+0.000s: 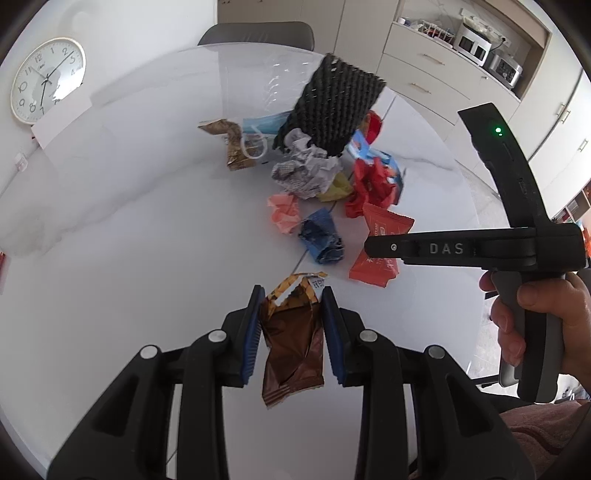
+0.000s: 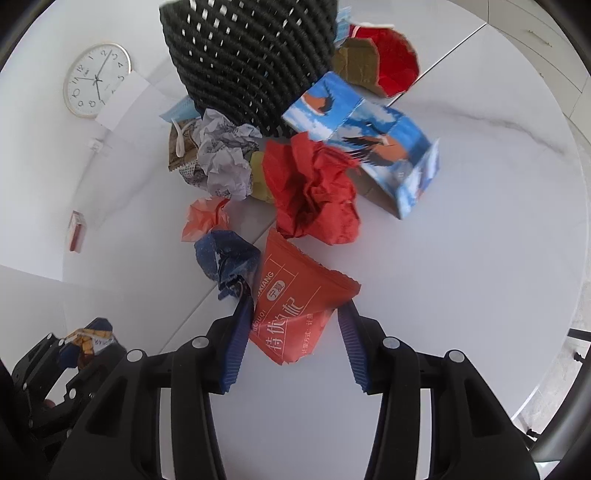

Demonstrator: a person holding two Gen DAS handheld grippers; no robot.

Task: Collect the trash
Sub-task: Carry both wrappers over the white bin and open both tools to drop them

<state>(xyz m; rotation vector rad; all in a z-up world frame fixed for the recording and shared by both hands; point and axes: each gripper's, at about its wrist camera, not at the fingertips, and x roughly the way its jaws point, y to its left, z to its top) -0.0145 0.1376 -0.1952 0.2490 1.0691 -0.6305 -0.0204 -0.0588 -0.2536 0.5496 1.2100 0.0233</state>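
Observation:
My left gripper (image 1: 293, 295) has its jaws around a brown foil wrapper (image 1: 291, 343), pads touching its sides above the white table (image 1: 129, 240). My right gripper (image 2: 293, 306) straddles an orange snack wrapper (image 2: 295, 306) with its jaws open. The same wrapper shows in the left wrist view (image 1: 380, 240). Beyond lie crumpled red paper (image 2: 314, 192), a blue crumpled wrapper (image 2: 229, 262), pink paper (image 2: 205, 218), grey newspaper (image 2: 225, 158) and a blue carton (image 2: 369, 144). A black woven basket (image 2: 251, 55) stands behind the pile.
A red paper cup (image 2: 391, 62) lies on its side by the basket. A gold wrapper (image 1: 236, 147) and a face mask (image 1: 266, 123) lie at the pile's left. A clock (image 1: 46, 79) hangs on the wall. A chair (image 1: 258, 31) stands at the table's far side.

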